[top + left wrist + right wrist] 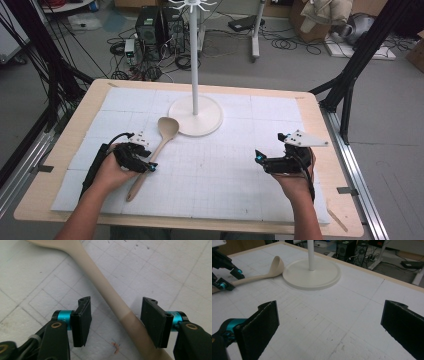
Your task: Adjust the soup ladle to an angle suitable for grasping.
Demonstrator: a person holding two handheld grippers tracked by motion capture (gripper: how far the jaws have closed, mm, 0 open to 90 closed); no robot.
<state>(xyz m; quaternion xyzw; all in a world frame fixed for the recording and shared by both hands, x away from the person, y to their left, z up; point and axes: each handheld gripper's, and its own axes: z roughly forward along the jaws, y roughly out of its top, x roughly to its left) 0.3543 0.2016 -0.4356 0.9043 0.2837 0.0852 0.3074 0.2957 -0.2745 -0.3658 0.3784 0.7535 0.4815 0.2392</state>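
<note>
A pale wooden spoon (159, 145) lies on the white gridded mat (215, 175), its bowl next to the round base of a white stand (195, 115). My left gripper (148, 165) is open, low over the mat. In the left gripper view the spoon handle (100, 282) runs between the two pads (83, 320), and a gap shows on each side. My right gripper (258, 158) rests open on the right half of the mat, with nothing between its jaws. The right gripper view has the spoon (262, 276), the stand base (312, 272) and the left gripper (227, 277) farther off.
The mat covers a wooden table (70, 130). The stand's thin pole (193, 55) rises from the base at the back middle. Black frame posts (350, 75) flank the table. Computers (157, 30) and cables lie on the floor beyond.
</note>
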